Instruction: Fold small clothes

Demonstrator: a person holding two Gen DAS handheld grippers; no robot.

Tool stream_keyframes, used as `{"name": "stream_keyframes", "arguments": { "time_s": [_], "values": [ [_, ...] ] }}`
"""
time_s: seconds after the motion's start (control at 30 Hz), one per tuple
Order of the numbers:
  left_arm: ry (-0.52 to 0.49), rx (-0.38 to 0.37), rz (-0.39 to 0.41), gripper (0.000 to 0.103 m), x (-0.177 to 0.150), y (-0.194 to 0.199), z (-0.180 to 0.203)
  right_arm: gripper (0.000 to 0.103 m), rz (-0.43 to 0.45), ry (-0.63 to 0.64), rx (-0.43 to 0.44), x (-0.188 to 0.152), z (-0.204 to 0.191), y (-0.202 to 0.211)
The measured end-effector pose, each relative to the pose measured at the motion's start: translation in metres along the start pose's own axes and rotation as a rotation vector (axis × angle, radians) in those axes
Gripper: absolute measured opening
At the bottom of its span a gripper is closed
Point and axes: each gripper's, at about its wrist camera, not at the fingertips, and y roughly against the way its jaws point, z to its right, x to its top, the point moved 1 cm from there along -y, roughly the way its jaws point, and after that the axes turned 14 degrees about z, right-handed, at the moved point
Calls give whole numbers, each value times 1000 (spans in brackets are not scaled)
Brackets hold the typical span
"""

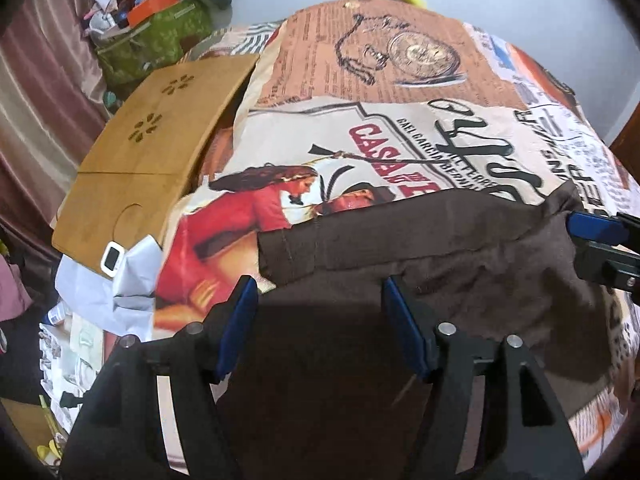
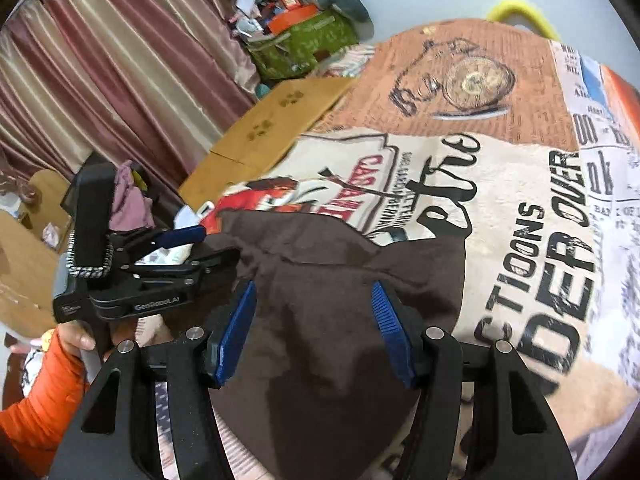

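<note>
A dark brown garment [image 1: 440, 248] lies rumpled on a bedsheet printed with posters [image 1: 360, 140]. In the left wrist view my left gripper [image 1: 319, 284] hovers over the garment's left part, its blue pads [image 1: 240, 320] wide apart and touching no fabric. My right gripper [image 1: 573, 240] comes in from the right at a raised corner of the cloth, its fingers parted. In the right wrist view the right gripper [image 2: 312, 286] stands open over the brown garment [image 2: 320, 280]. The left gripper [image 2: 220, 243] is open at the cloth's left edge.
A wooden lap board [image 1: 152, 148] lies on the bed to the left, with a small white device [image 1: 112, 258] and pale cloth by its near corner. A green bag [image 1: 152, 44] piled with clutter and striped curtains [image 2: 120, 80] stand beyond. An orange sleeve [image 2: 36, 420] holds the left gripper.
</note>
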Motion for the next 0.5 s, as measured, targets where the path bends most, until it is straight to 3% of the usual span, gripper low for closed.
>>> {"name": "stream_keyframes", "arguments": {
  "time_s": [0.2,0.37,0.5],
  "values": [
    [31,-21,-2,66,-6,-11,-1,56,55,-116,-69,-6,31,-5],
    [61,-6,4,66,-3,-2,-10,56,67,-60,-162,-3,32,7],
    [99,-17,58,66,5,27,-17,56,94,-8,-202,-1,27,33]
  ]
}}
